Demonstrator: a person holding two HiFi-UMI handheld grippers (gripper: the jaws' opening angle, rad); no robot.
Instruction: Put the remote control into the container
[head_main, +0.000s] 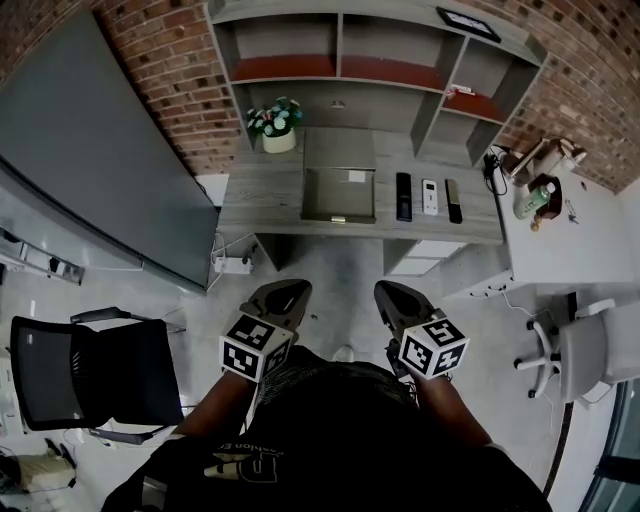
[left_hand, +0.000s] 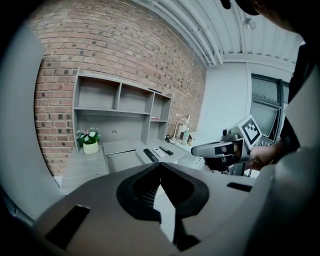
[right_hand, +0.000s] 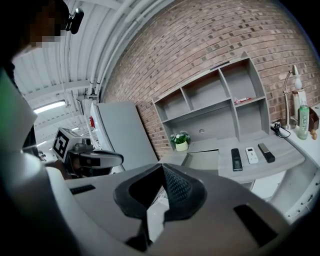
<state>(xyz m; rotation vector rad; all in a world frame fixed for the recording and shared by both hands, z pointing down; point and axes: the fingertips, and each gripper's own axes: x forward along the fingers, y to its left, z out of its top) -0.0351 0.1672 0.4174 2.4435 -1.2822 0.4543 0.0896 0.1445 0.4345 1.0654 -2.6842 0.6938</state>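
Three remote controls lie side by side on the grey desk: a black remote, a white remote and another black remote. Left of them stands the open grey container. The same row appears in the right gripper view as black remote, white remote and black remote, beside the container. My left gripper and right gripper hang close to my body, well short of the desk. Both are shut and hold nothing.
A potted plant sits at the desk's back left under the shelf unit. A large grey panel leans at the left. A black office chair stands at left, a white chair at right. A green bottle is on the white side table.
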